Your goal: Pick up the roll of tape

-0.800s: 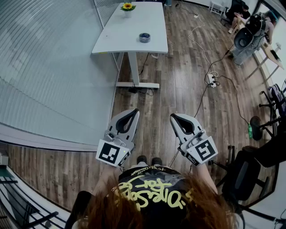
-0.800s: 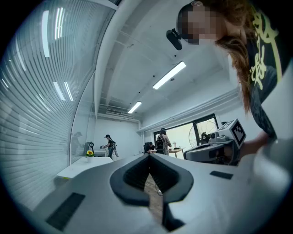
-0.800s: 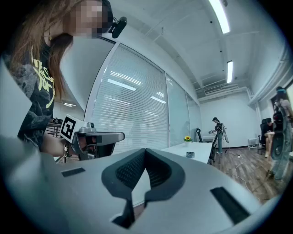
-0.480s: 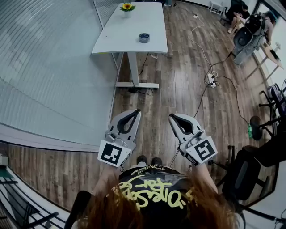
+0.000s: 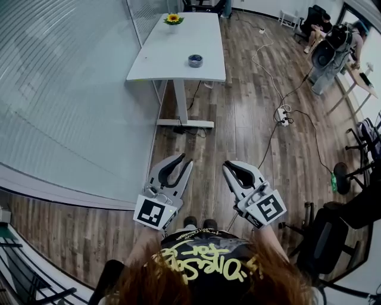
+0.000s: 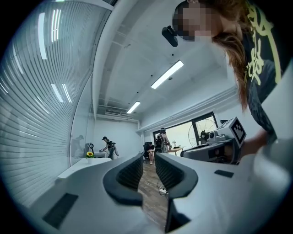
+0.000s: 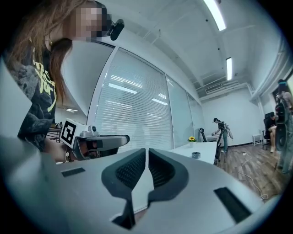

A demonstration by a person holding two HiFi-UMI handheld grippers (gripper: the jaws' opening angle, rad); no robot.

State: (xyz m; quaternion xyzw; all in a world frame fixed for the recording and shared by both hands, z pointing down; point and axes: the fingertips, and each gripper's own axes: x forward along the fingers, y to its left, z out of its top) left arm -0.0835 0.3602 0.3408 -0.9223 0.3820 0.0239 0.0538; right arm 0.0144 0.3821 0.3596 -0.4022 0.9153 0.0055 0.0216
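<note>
Roll of tape [image 5: 195,60] on desk [image 5: 169,56], sunflower [image 5: 173,18] in a small pot; left claw [image 5: 185,159] slightly apart, right claw [image 5: 227,165] closed, both empty

A white desk [image 5: 168,55] stands on the wood-plank floor [image 5: 244,128] beside a glass wall with blinds [image 5: 59,89], a sunflower [image 5: 173,19] at its far end, a power strip [image 5: 281,112] with trailing cables lying to its right, and a person with a backpack [image 5: 334,43] at the far right

Office: white desk [image 5: 178,41], blinded glass partition [image 5: 59,89], swivel chairs [image 5: 324,238].
</note>
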